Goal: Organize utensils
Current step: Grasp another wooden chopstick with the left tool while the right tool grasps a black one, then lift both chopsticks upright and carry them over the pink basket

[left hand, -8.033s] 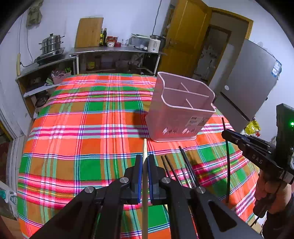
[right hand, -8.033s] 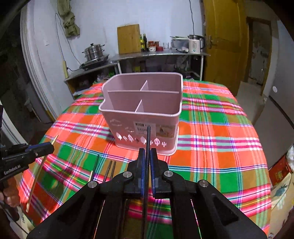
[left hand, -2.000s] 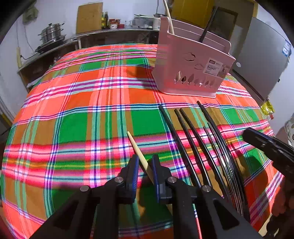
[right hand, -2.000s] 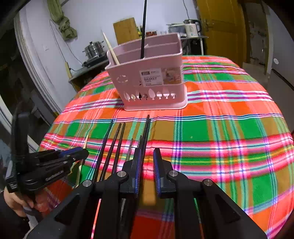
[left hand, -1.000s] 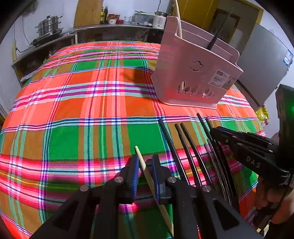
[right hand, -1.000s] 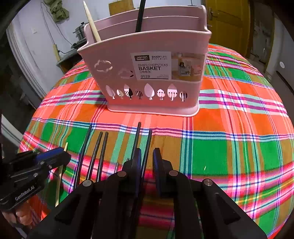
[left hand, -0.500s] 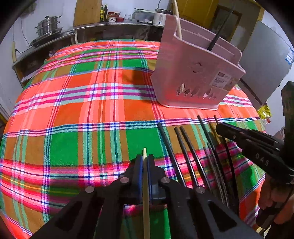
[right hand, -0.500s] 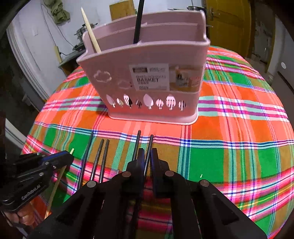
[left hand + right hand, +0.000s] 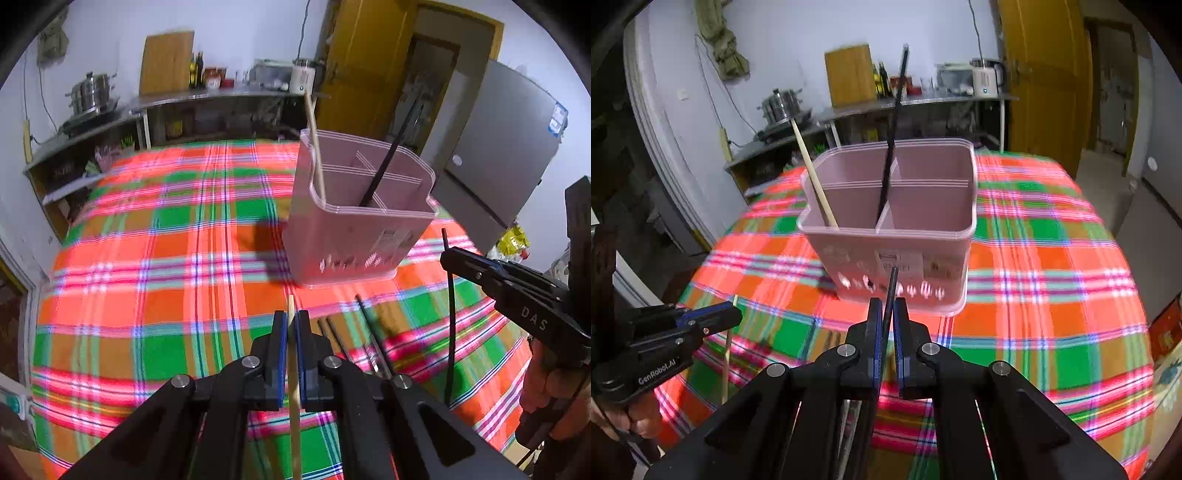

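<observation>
Now the left gripper is clamped tight on a wooden chopstick, and the right gripper pinches a black chopstick, both clear of the plaid cloth.

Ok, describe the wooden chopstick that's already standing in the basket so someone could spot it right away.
On the plaid tablecloth stands a pink divided basket. The wooden chopstick leans in its front left compartment. It is pale, unlike the black chopstick standing by the centre divider.
</observation>
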